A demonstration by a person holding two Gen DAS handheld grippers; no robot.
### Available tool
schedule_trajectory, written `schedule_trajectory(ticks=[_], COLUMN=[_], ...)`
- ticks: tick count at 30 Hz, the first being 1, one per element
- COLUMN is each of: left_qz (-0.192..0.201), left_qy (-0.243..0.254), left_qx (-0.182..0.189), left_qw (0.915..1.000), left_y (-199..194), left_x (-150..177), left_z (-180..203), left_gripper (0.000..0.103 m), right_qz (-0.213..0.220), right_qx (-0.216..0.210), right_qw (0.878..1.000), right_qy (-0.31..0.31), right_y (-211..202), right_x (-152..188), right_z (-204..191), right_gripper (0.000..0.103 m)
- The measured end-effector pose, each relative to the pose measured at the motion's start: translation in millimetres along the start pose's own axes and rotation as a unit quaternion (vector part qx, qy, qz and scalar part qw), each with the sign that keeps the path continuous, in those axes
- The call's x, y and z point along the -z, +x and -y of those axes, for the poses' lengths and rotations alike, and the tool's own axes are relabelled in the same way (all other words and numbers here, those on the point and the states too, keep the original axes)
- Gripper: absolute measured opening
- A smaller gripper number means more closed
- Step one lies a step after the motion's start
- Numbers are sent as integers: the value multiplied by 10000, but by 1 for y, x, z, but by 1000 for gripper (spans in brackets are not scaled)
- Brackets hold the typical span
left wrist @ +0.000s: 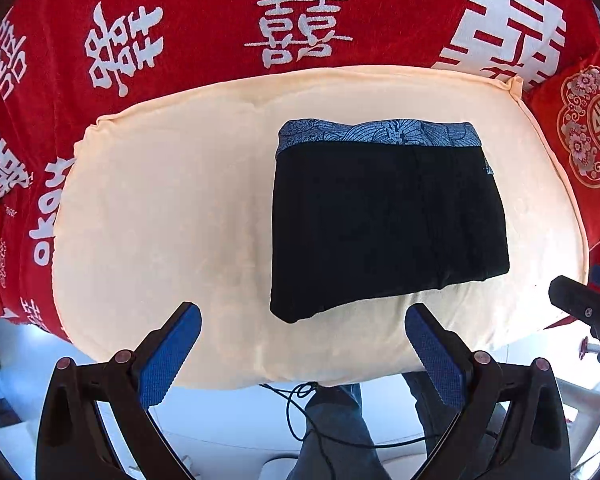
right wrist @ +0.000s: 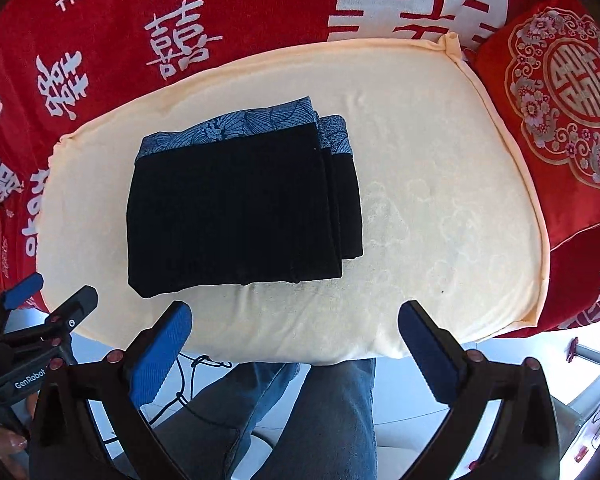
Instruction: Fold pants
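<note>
The black pants (left wrist: 384, 224) lie folded into a compact rectangle on a cream cushion (left wrist: 172, 208), with a blue patterned waistband along the far edge. In the right wrist view the pants (right wrist: 236, 216) show stacked layers at their right side on the cushion (right wrist: 440, 200). My left gripper (left wrist: 302, 320) is open and empty, held just in front of the pants' near edge. My right gripper (right wrist: 294, 318) is open and empty, in front of the pants and to their right. The left gripper also shows at the left edge of the right wrist view (right wrist: 44, 304).
A red cloth with white characters (left wrist: 180, 20) covers the surface behind and beside the cushion. A red embroidered pillow (right wrist: 556, 92) lies at the right. The person's jeans-clad legs (right wrist: 300, 412) and a black cable (left wrist: 312, 412) are below the cushion's front edge.
</note>
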State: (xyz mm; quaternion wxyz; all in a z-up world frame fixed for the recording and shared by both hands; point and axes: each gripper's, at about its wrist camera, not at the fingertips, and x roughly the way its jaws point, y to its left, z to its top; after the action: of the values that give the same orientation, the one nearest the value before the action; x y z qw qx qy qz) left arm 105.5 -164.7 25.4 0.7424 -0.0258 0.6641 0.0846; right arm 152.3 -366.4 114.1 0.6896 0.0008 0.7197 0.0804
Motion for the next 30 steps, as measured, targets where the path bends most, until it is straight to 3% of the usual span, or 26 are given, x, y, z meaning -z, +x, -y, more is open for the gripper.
schedule_trajectory(ticks=[11,30], left_qz=[-113,-24], left_qy=[-104,-219], left_qx=[-41,48], left_qw=[9999,9997], left_y=[-8,-11], left_x=[13,8], left_z=[-2,-7], left_gripper=[102,102], right_qz=[-184,-258], right_qx=[172,283], right_qw=[9997,9989], right_qy=[-79,-274], right_y=[-3,-5], right_x=[-4,-12], right_z=[-18,-36], right_gripper=[103,103])
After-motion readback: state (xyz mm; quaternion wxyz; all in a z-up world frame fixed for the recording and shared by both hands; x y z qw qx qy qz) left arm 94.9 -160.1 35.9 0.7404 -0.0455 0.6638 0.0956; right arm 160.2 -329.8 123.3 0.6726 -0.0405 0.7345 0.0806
